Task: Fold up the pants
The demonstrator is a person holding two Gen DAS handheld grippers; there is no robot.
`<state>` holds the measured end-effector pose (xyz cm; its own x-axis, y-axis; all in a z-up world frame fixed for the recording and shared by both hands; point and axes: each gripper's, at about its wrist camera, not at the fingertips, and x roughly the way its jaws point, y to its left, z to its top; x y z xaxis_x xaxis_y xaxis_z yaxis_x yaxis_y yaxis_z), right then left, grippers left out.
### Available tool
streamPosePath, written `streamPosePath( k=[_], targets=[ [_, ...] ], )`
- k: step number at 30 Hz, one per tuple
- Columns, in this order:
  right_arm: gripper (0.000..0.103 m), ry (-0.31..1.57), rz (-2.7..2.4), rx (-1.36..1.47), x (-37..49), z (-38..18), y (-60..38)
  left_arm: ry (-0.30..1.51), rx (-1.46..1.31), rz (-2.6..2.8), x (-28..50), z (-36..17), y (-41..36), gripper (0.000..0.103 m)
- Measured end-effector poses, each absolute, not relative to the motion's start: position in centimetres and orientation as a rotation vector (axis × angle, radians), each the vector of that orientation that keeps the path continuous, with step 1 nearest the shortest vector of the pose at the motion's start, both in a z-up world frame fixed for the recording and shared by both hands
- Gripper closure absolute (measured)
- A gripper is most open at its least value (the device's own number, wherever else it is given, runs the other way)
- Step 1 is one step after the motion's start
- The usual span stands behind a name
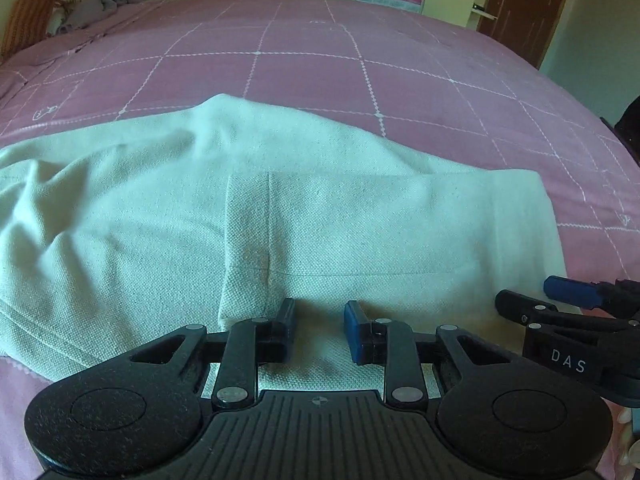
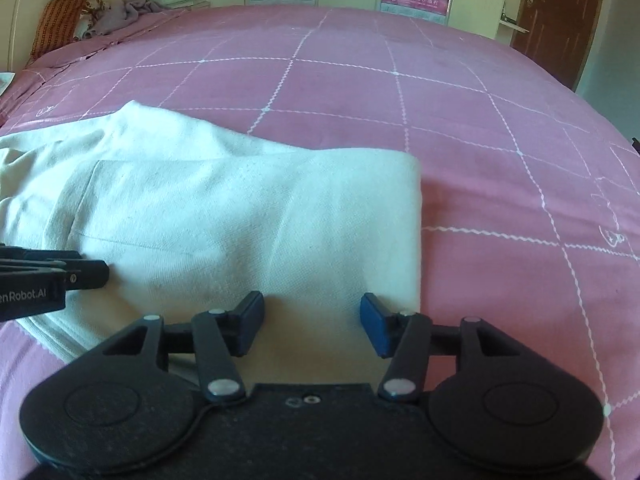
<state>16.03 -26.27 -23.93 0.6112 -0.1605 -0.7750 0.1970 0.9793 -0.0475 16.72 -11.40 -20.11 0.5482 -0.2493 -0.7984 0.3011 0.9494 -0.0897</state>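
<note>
Evidently partway: pale woven cotton pants (image 1: 280,208) lie part-folded on pink checked bed (image 1: 320,72), left gripper (image 1: 320,330) jaws narrow, right gripper (image 2: 312,320) jaws wider, both empty, further folds remaining.

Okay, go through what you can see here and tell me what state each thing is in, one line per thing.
Pants: white, lying on the bed, partly folded, left side rumpled.
Left gripper: open, fingers apart over the near edge of the pants, nothing pinched.
Right gripper: open, wider gap, over the pants near their right edge.
Bedspread: pink, spread flat.
Door: brown; whether shut or ajar, cannot tell.
Pillow: orange, propped at the head of the bed.
</note>
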Motion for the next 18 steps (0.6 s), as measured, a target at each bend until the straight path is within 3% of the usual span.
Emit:
streamPosePath(
  k=[10,18],
  targets=[
    [0.051,0.880,-0.193,0.041,16.8,-22.2,-26.1,0.879,0.120,-0.302,18.1,-18.2,-12.6,0.076],
    [0.047,0.881,-0.231,0.054,22.5,-22.1,-26.2,0.924,0.139,-0.302,22.0,-19.9,-13.8,0.076]
  ],
)
